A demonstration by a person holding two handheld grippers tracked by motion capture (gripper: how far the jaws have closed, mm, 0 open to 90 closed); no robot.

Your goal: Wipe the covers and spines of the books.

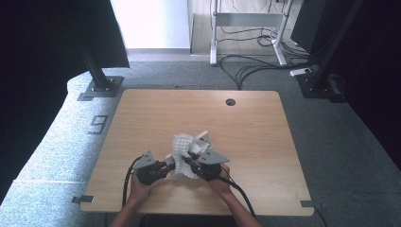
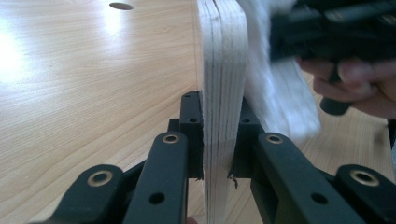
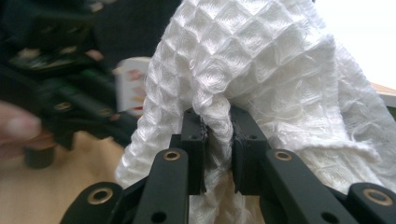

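My left tool [image 2: 218, 175] pinches the wooden board [image 2: 223, 84] on edge — my right tool [image 3: 218, 140], pinching the white cloth [image 3: 261, 70], sits just beside its face.

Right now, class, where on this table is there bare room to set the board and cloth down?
Free: the far half up to the cable hole, plus the left and right flanks of the table. Crowded: the near middle, where both grippers hold the wooden board and white cloth.
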